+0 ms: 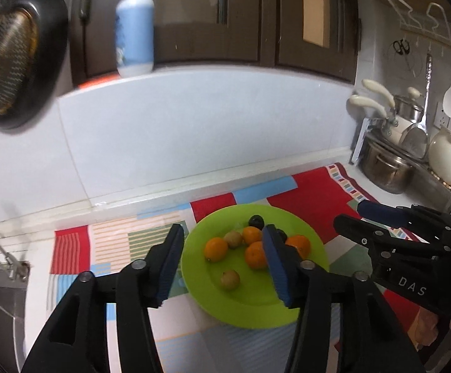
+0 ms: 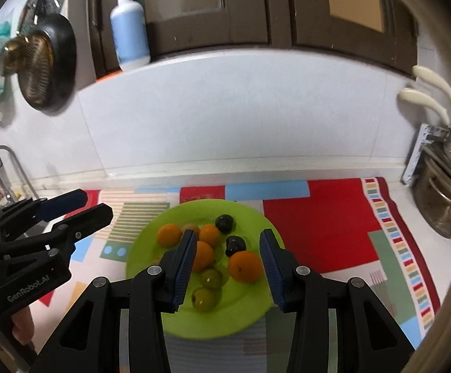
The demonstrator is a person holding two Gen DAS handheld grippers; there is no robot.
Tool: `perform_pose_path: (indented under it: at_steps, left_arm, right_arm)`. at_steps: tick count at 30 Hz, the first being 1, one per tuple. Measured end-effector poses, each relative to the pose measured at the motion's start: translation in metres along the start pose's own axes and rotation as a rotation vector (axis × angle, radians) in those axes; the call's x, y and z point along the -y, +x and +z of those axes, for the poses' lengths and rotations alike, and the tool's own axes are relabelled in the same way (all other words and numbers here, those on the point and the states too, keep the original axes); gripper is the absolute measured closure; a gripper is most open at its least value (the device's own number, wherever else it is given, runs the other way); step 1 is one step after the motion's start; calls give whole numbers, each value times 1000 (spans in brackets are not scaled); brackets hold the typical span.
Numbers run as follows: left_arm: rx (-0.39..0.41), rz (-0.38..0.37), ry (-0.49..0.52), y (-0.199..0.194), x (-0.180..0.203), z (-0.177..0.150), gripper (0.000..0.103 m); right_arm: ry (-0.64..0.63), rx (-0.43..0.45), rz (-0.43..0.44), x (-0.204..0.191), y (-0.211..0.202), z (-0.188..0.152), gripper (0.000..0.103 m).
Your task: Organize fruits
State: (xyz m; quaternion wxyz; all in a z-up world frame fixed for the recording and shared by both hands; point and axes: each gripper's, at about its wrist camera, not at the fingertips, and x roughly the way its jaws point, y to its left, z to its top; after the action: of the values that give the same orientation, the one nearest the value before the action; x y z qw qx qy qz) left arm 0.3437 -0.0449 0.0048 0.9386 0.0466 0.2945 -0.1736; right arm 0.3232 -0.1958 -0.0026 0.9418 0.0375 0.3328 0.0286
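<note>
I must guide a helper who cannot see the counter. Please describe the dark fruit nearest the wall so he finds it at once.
Find the lime-green plate on the colourful patchwork mat. At the plate's far edge, toward the white wall, lies a round dark fruit. A second dark fruit lies nearer; the rest are orange or green.

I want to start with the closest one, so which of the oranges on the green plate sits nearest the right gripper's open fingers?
The orange at the right of the plate, beside the dark plum. It lies between the right gripper's open fingers; the other oranges sit farther left.
</note>
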Motion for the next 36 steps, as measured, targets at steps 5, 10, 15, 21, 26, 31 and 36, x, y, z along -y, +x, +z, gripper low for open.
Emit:
perform_pose_path:
  at_steps: [5, 10, 15, 21, 26, 31, 36]
  left_arm:
    - [30, 10, -12, -31, 7, -6, 38]
    - [51, 36, -22, -59, 12, -14, 27]
    - [79, 69, -18, -89, 18, -24, 18]
    - [102, 96, -10, -118, 27, -37, 11]
    - [104, 107, -19, -138, 30, -49, 8]
    - [108, 115, -25, -155, 33, -58, 6]
    - [116, 118, -23, -170, 35, -65, 5]
  right_arm:
    - [3, 23, 3, -4, -32, -9, 60]
    - [5, 42, 4, -10, -60, -18, 49]
    - [-3, 74, -14, -14, -90, -28, 49]
    - [2, 84, -34, -16, -119, -46, 40]
    - [8, 78, -30, -19, -135, -58, 40]
    - [-2, 83, -31, -27, -151, -68, 40]
    - [-14, 92, -30, -31, -166, -76, 40]
